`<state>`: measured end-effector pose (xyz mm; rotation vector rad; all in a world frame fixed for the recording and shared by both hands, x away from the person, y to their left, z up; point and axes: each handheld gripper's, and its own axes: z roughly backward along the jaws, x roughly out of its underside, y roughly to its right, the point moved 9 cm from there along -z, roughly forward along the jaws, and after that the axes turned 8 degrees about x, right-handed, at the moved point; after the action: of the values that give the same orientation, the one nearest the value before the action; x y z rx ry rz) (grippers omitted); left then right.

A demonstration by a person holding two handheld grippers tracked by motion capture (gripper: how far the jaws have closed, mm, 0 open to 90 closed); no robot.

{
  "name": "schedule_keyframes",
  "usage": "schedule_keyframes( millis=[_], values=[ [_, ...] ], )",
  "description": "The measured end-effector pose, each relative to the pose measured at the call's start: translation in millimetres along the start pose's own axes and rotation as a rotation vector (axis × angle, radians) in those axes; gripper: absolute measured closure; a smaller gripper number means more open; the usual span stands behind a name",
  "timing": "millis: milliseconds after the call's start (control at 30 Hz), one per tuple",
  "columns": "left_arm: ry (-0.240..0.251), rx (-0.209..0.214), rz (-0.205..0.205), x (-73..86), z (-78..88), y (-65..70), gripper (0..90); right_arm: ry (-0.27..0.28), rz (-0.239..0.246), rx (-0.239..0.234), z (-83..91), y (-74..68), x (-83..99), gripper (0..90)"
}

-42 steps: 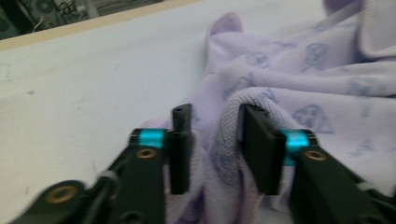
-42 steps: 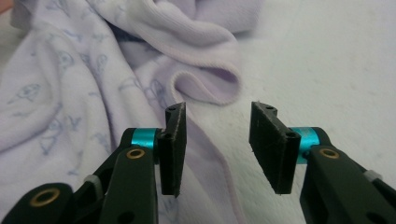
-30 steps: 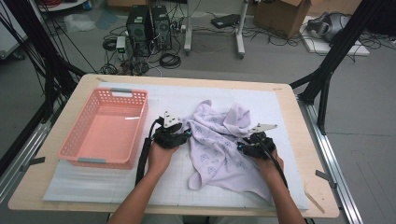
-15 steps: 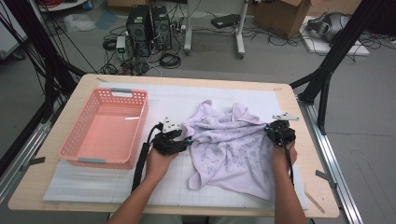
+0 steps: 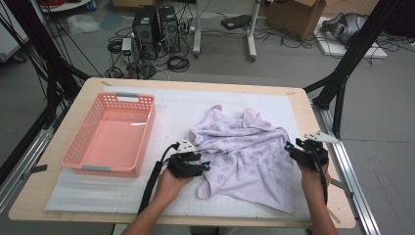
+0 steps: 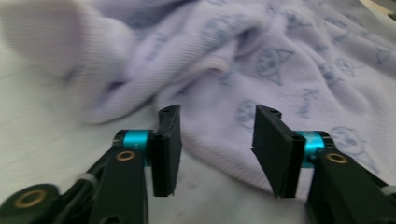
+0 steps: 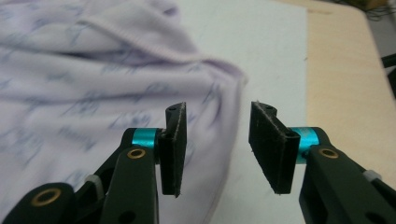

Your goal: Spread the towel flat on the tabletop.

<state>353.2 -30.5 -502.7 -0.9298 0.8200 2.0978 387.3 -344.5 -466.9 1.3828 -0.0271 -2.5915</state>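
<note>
High view: lilac garment (image 5: 244,156) lies crumpled on white mat (image 5: 171,105), mid-surface, right of pink basket (image 5: 110,134). Left gripper (image 5: 205,166) at its left edge, jaws apart w/ cloth edge between, not pressed. Right gripper (image 5: 289,148) at right edge, jaws just opened, holding nothing.

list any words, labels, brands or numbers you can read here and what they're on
None can be read for certain.
Lilac garment: printed with cat faces and short script words, one perhaps "Kitty", too blurred to confirm.
Pink basket: no label visible.
Cardboard box on the floor: any markings too small to read.
</note>
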Motion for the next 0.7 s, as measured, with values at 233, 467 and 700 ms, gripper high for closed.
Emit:
schedule_keyframes(
  millis=[233, 467, 700],
  values=[
    [-0.04, -0.107, -0.149, -5.5, -14.7, 8.8, 68.8, -0.067, -0.003, -0.077, 15.4, -5.3, 39.8, 51.9],
    [0.063, -0.23, -0.032, -14.6, 6.7, -34.3, 87.7, -0.088, 0.001, -0.12, 19.0, -15.7, 50.9, 51.0],
    [0.128, -0.357, 0.051, -15.7, 29.8, -80.9, 87.8, -0.109, 0.031, -0.189, 15.9, -39.0, 50.2, 49.5]
  ],
)
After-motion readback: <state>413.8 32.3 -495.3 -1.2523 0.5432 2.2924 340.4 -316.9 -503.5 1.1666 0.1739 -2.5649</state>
